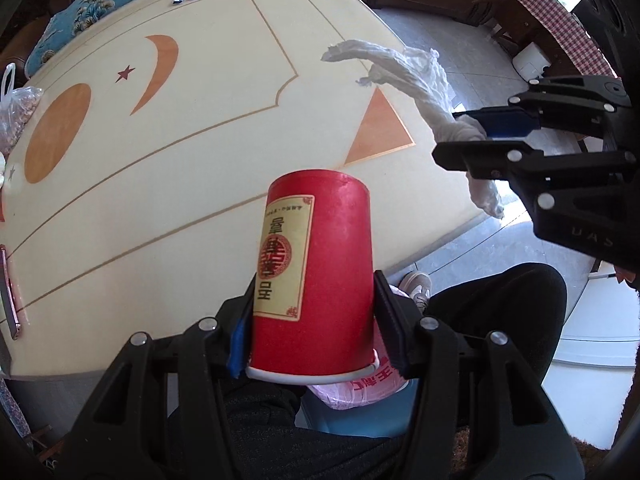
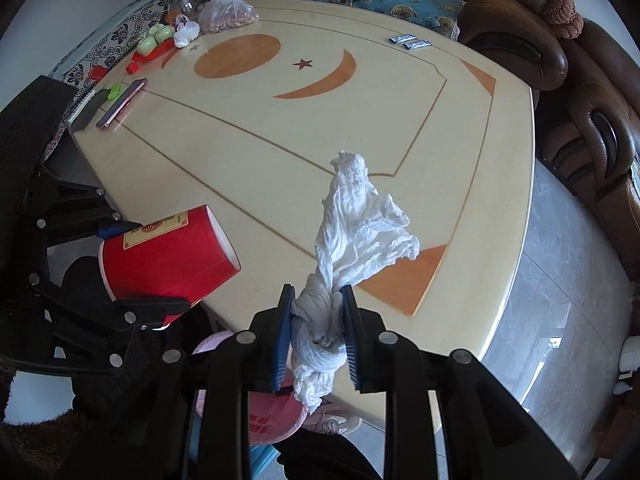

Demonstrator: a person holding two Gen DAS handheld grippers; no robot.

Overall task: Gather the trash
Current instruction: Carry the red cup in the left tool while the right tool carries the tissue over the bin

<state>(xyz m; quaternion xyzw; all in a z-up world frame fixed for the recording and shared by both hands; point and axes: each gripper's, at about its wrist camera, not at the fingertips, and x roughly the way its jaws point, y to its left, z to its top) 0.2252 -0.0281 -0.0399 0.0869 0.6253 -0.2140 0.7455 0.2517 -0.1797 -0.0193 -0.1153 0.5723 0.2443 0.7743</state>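
- Two grippers are loaded, both lifted clear of the table (image 2: 280, 152) near its front edge.
- Left gripper (image 1: 316, 320): jaws clamped on a red paper cup (image 1: 320, 272), one pad on each side just above the white rim. The cup is upside down, rim toward the camera, base pointing away. A cream label with red characters faces the lens.
- Right wrist view: same cup (image 2: 168, 256) lies tilted over the table's front-left corner, in the left gripper (image 2: 156, 268).
- Right gripper (image 2: 316, 332): jaws clenched on a crumpled white tissue (image 2: 352, 232). The twisted middle is pinched between the blue pads; a loose end fans out beyond the tips, a shorter tail hangs behind them.
- Left wrist view: right gripper (image 1: 476, 132) sits off the table's right edge, tissue (image 1: 416, 80) trailing over the rim.
- Below the table's front edge: a pink bag (image 2: 272, 420) with red print, seemingly lining a blue bin, though most of it is hidden by the grippers.
- Person's dark trousers (image 1: 500, 304) and a pale shoe (image 1: 418, 286) show beside that bag.
- On the table's far side: two small silver packets (image 2: 410, 42).
- Table's far-left corner: a clear bag of nuts (image 2: 228, 14), a phone (image 2: 122, 104), small green and red items.
- Brown sofa (image 2: 560, 64) behind the table.
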